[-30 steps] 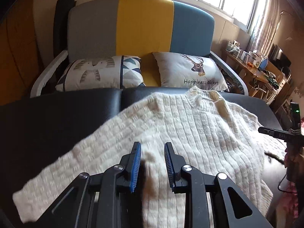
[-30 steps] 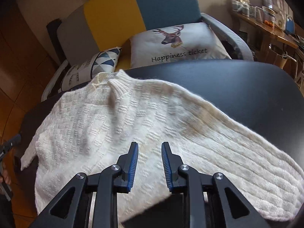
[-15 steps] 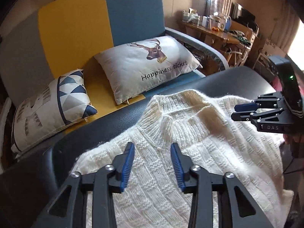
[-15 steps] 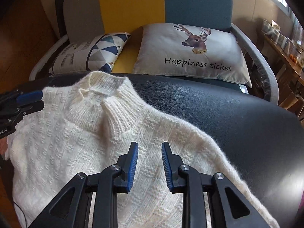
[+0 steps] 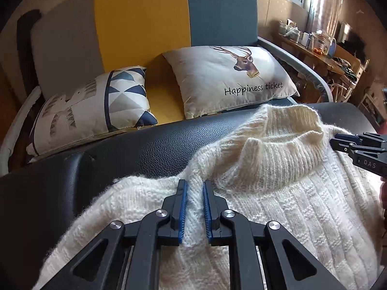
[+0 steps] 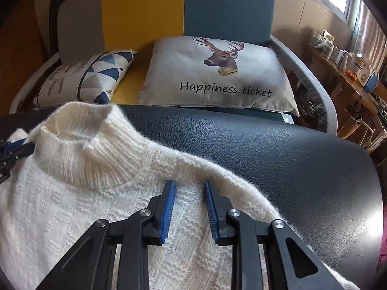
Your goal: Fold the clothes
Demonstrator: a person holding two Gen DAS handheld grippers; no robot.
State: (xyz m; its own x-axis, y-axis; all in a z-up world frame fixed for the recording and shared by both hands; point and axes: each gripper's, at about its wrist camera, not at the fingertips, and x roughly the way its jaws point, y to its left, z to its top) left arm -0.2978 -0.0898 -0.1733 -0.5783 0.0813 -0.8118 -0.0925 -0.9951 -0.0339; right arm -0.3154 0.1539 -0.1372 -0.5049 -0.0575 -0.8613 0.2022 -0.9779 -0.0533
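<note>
A cream knitted sweater (image 5: 278,193) lies spread on a black leather-look bench (image 5: 145,149), its ribbed collar (image 5: 285,145) standing up toward the far edge. The lower part of the garment runs out of both views, so its hem and sleeves cannot be made out.

The left hand-held gripper (image 5: 194,207) sits at the shoulder left of the collar, its blue-padded fingers (image 5: 182,210) drawn close with a ridge of knit pinched up between them. The right hand-held gripper (image 6: 189,211) is at the opposite shoulder seam; its fingers (image 6: 167,213) stand wider apart with sweater fabric lying between them (whether the pads actually press the knit is hard to judge from here). In the left view, the right tool's tip reaches in from the frame edge, just beside the collar, mostly cut off.

Beyond the bench stands a sofa (image 5: 145,24) with grey, yellow and blue back panels, carrying a deer cushion (image 6: 217,72) printed "Happiness ticket" and a triangle-patterned cushion (image 5: 96,106). To the right, a cluttered wooden shelf (image 6: 350,72) holds small items too blurred to identify.
</note>
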